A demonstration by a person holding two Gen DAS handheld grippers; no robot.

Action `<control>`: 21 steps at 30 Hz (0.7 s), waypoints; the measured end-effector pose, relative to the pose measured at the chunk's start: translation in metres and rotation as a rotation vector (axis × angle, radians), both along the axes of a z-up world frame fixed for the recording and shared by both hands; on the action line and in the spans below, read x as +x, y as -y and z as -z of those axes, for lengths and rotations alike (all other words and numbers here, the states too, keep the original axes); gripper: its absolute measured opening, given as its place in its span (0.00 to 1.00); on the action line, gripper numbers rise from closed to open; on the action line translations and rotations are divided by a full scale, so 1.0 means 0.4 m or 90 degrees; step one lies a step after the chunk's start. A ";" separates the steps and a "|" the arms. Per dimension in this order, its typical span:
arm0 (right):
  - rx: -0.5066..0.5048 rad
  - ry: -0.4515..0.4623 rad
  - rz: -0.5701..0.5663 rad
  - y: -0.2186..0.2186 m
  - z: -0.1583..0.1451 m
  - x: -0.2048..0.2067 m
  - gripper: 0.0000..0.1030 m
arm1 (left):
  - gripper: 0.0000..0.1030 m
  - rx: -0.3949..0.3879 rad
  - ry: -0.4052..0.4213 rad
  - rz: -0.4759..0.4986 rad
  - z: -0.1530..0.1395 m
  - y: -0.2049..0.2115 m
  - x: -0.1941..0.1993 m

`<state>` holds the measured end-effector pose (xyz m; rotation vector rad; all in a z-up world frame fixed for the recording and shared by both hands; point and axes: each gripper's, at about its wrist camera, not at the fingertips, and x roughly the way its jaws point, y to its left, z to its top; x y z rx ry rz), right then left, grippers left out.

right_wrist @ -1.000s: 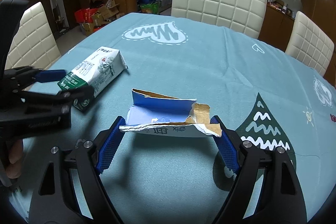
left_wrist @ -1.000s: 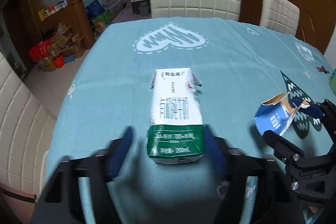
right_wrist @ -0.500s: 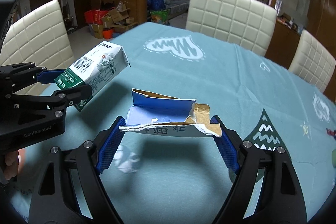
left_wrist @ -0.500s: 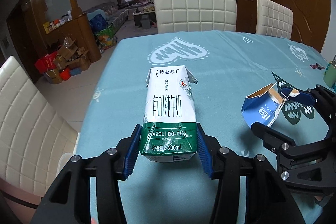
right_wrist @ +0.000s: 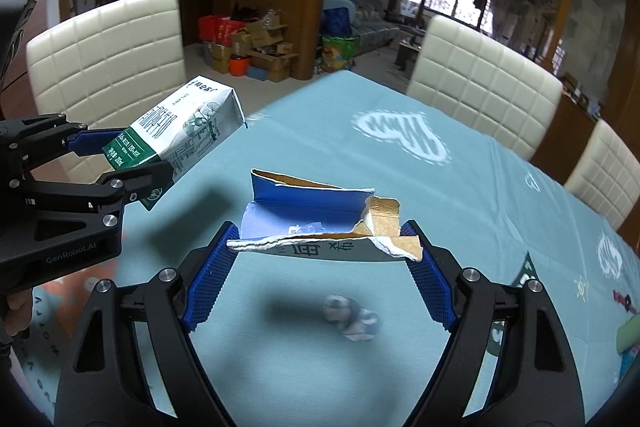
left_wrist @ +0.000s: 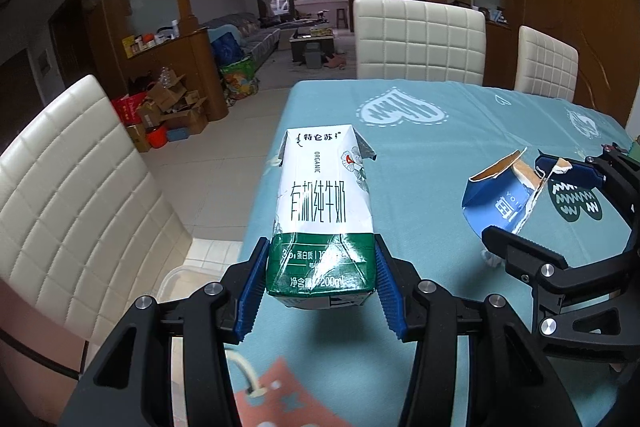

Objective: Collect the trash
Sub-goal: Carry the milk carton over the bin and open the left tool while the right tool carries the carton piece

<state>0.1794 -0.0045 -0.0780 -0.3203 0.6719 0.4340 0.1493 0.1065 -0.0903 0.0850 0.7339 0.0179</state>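
A white and green milk carton (left_wrist: 322,211) hangs above the teal tablecloth (left_wrist: 436,163), its green base pinched between the blue pads of my left gripper (left_wrist: 320,291). The right wrist view shows the same carton (right_wrist: 180,131) at the left, lifted over the table's edge. My right gripper (right_wrist: 320,267) is shut on a torn blue cardboard box (right_wrist: 320,223), which it holds in the air by its two ends. From the left wrist view that box (left_wrist: 504,199) appears at the right. A crumpled scrap of paper (right_wrist: 352,319) lies on the cloth under the box.
White padded chairs (left_wrist: 420,39) stand around the table, one close at the left (left_wrist: 68,195). A clear plastic bin rim (left_wrist: 180,275) shows beside the table's edge on the floor. Cardboard boxes (left_wrist: 168,107) pile up by a wooden divider. A green object (right_wrist: 628,335) lies at the right edge.
The left gripper has shut on the milk carton and lifted it off the cloth. Both grippers have risen and drawn back with their loads, and the crumpled scrap has come into view below the box.
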 end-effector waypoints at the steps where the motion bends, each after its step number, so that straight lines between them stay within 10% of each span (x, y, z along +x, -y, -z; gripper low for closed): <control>1: -0.003 0.000 -0.006 -0.015 0.000 -0.004 0.79 | 0.47 0.002 0.001 -0.007 0.001 -0.016 -0.009; 21: -0.044 -0.006 -0.123 -0.348 0.026 -0.048 0.79 | 0.48 0.002 -0.010 -0.139 0.050 -0.314 -0.108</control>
